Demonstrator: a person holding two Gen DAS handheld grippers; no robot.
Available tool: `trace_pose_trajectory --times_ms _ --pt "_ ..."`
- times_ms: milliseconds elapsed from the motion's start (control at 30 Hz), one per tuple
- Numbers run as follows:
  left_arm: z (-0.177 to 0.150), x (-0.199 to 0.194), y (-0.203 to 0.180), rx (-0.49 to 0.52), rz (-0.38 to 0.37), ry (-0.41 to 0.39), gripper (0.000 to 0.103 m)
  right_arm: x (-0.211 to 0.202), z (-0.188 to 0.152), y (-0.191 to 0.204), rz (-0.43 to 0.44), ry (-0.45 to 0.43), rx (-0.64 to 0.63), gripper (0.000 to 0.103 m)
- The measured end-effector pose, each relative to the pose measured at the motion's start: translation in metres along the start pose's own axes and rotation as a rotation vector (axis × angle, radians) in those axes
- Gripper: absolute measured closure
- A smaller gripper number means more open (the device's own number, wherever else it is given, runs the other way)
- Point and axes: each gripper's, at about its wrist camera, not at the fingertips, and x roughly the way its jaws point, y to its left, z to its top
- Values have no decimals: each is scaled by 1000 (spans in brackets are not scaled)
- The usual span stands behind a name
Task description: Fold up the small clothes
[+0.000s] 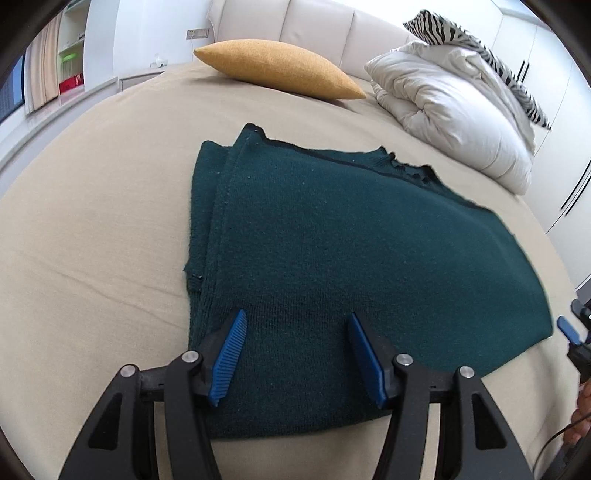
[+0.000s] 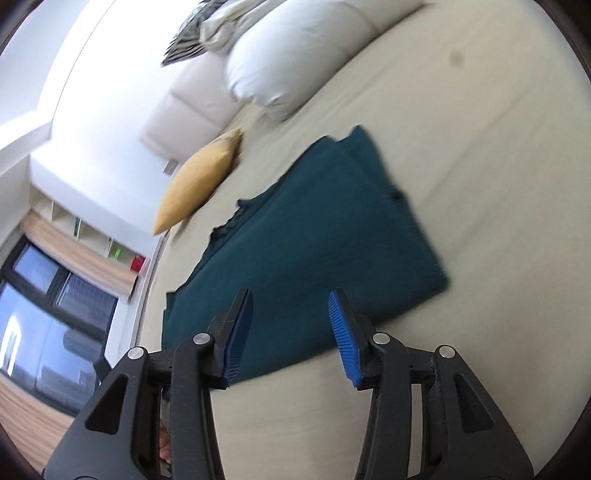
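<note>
Bed [image 1: 92, 221] with beige sheet fills both views; cream headboard [image 1: 314, 22] at the far end. Rolled white duvet [image 1: 454, 107] with a zebra-print pillow [image 1: 476, 44] on it sits far right in the left wrist view, mustard cushion [image 1: 277, 68] beside it to the left, all well apart from the work.

Dark green knit garment [image 1: 351, 240] lies flat mid-bed, already folded at least once: layered edges stack along its left side, and a dark-trimmed, slightly ruffled edge runs along the far side. Long axis runs roughly left-right across the left wrist view.

Left gripper [image 1: 297, 354] is released, nothing between the pads; it hangs over the near-left part of the garment, just ahead of the near edge. Can't tell if the tips touch the knit.

Right gripper [image 2: 291, 332] also spread wide and empty, rolled hard to one side, view motion-blurred. It sits at the garment's near-right end, its blue tip just off the cloth's right corner in the left wrist view.

Judgement: both grippers on the same near long edge, left one further in over the cloth, right one at the corner. Likely next is pinching that near edge at two points and carrying it away toward the trimmed far edge, halving the short axis. Risk: thick knit, stacked layers on the left could slip apart if the pinch catches only the top one.
</note>
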Motion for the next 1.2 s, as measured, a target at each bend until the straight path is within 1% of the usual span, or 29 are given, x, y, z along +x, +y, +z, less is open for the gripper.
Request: trace_pose_trajectory --times_ms 67,133,200,300,367,400,467,500,533,567,633,733,800,867,933,967,1000,1033,1200 --pt "2 -14 10 -60 -51 -16 42 -1 -5 20 24 22 -34 61" --pt "4 -28 23 -117 -76 -51 40 3 -9 35 53 43 -71 61" --pt "8 -36 42 -183 -98 -65 36 8 -13 49 70 62 -99 61" --pt "13 -30 64 -252 -124 -32 36 12 -19 62 107 92 -119 61" --pt "15 -24 78 -310 -161 -15 36 20 -21 70 120 110 -128 61" --pt "16 -18 83 -340 -197 -1 36 22 -24 73 129 121 -133 61" --pt "17 -9 85 -359 -240 33 36 26 -26 77 146 138 -136 61" --pt "19 -1 83 -355 -262 65 36 29 -28 79 154 149 -135 61" --pt "21 3 83 -355 -272 75 36 31 -30 81 157 158 -135 61" --pt "22 4 84 -360 -281 77 36 33 -31 82 164 166 -135 61" --pt "26 8 89 -403 -316 86 36 38 -33 85 177 178 -140 61" --pt "31 14 101 -474 -382 90 37 45 -37 89 188 194 -151 61" --pt "31 18 99 -472 -401 107 39 48 -39 91 200 206 -149 61" --pt "31 21 97 -459 -424 126 43 51 -40 92 205 213 -147 61" --pt "29 26 103 -513 -484 151 54 56 -41 96 214 225 -146 61" --pt "27 32 107 -560 -523 178 68 60 -42 101 220 234 -153 60" --pt "25 36 112 -582 -539 195 80 64 -42 108 223 243 -167 61" --pt "24 39 114 -595 -545 211 82 68 -41 115 225 251 -181 61" --pt "23 35 114 -582 -554 192 84 96 -40 156 231 321 -271 61"
